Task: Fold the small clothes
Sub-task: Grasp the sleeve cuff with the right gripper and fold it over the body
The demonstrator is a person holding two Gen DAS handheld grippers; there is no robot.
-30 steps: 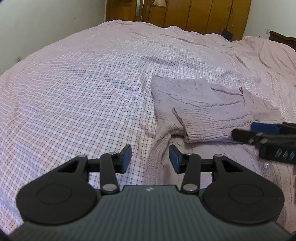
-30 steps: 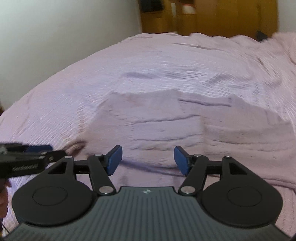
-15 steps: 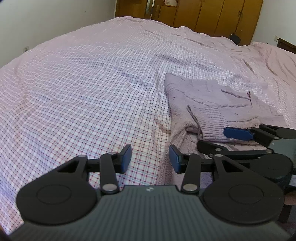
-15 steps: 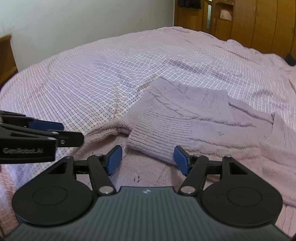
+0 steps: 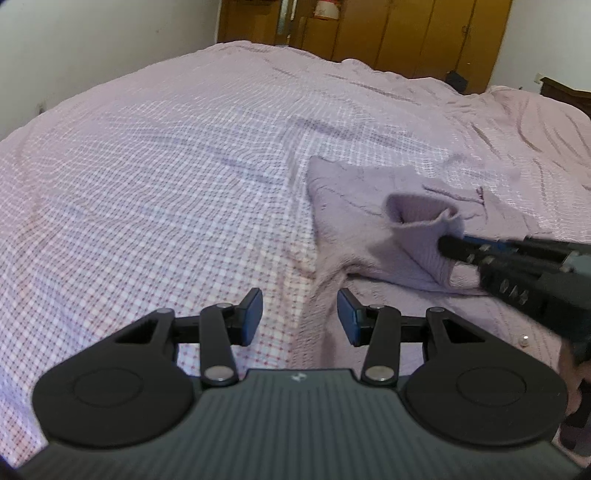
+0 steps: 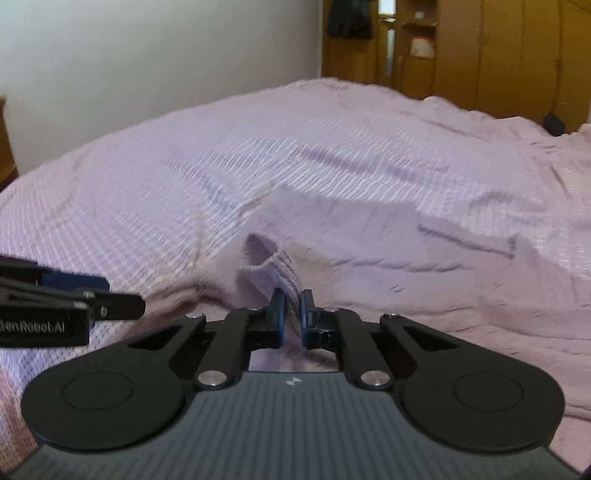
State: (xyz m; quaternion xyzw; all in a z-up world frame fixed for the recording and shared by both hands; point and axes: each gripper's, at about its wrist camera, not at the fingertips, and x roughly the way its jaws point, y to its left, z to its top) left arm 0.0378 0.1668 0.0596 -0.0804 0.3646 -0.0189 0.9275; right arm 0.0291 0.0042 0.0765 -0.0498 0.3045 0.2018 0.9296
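A lilac knit sweater (image 5: 347, 192) lies on the bed, partly folded, with one sleeve across its body. My right gripper (image 6: 291, 306) is shut on the ribbed sleeve cuff (image 6: 264, 264), which stands up from between the blue pads. In the left wrist view that cuff (image 5: 417, 218) is raised into an open tube and the right gripper (image 5: 448, 245) comes in from the right. My left gripper (image 5: 300, 317) hangs open above the sweater's left edge with nothing between its fingers. It also shows at the left of the right wrist view, left gripper (image 6: 122, 295).
The pink checked bedsheet (image 5: 166, 192) spreads wide to the left and far side. Wooden wardrobes (image 5: 424, 33) stand behind the bed and a white wall (image 6: 147, 66) runs along the left. A person's hand (image 5: 576, 373) shows at the right edge.
The right gripper's jaws have closed on the sleeve cuff and raised it off the sweater. The left gripper has stayed open and hardly moved.
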